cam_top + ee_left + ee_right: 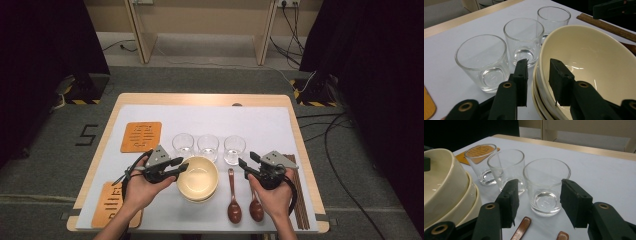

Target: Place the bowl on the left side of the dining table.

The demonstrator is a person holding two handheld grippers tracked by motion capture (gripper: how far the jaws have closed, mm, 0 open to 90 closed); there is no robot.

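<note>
L claw [537,75] straddles top bowl [589,65] rim, jaws part-closed, no grip yet. R claw [537,202] released, glass [546,186] just ahead. Bowls still stacked; lifting remains.

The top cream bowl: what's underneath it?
The top cream bowl sits nested in more cream bowls: two further rims show below it in the right gripper view. Their insides are covered by the stack.
</note>
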